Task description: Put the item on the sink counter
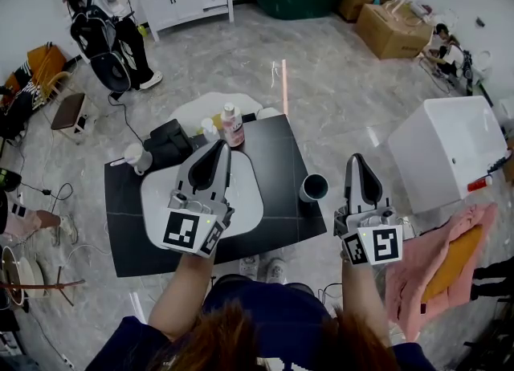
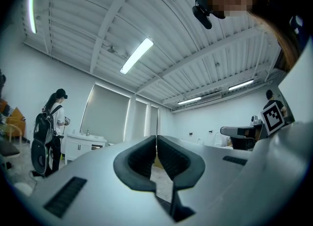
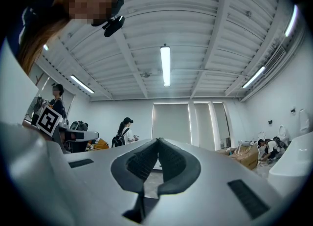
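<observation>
Surface: black sink counter (image 1: 277, 152) with white oval basin (image 1: 245, 201), on grey tiled floor (image 1: 321, 80).
Items: pink bottle with white cap (image 1: 232, 125) upright at the counter's far edge; grey cylindrical cup (image 1: 314, 188) at its right edge; unclear which one the task means.
Left gripper (image 1: 220, 146): over the basin, fingers pressed together, holding nothing.
Right gripper (image 1: 357, 161): just right of the cup, off the counter, fingers pressed together, holding nothing.

Legible text: none. Coded square markers, black on white and carrying no letters or digits, stand on the cubes of the left hand-held gripper (image 1: 218, 149) and the right hand-held gripper (image 1: 357, 161). Bottle (image 1: 232, 126) on the table (image 1: 281, 170): pink label, print too small to read.
</observation>
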{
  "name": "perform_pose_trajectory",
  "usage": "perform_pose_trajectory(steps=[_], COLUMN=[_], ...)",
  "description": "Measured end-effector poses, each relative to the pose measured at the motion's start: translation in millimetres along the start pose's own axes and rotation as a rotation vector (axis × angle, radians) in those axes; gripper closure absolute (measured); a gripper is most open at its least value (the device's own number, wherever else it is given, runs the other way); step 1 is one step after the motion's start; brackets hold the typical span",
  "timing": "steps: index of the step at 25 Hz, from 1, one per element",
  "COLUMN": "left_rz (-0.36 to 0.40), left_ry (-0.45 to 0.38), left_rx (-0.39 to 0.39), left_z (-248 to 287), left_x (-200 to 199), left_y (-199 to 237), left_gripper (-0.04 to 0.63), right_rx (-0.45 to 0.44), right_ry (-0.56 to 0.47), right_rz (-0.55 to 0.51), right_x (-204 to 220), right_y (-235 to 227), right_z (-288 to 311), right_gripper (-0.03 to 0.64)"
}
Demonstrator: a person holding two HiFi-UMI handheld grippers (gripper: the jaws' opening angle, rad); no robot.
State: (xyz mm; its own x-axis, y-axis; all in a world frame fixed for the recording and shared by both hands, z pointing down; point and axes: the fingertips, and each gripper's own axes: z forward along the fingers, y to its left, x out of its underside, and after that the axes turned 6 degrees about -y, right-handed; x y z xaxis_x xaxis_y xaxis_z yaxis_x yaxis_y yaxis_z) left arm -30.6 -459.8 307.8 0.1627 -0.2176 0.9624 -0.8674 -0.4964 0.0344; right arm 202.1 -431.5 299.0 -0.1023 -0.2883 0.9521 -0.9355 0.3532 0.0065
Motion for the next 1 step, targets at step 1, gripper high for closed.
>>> perform_pose_trajectory(steps=[1], left_rz=[0.001], left_ry=[0.000], left_rx=[0.001], left_z=[-0.9], left_x=[0.7], left_y=[-0.4], left_gripper=[0.569], right_rx=[0.000], right_ry=[0.000], right_rz=[0.001], right_x=[0.8], right_y=[0.4], right_z=[-0.9], right_gripper=[0.601])
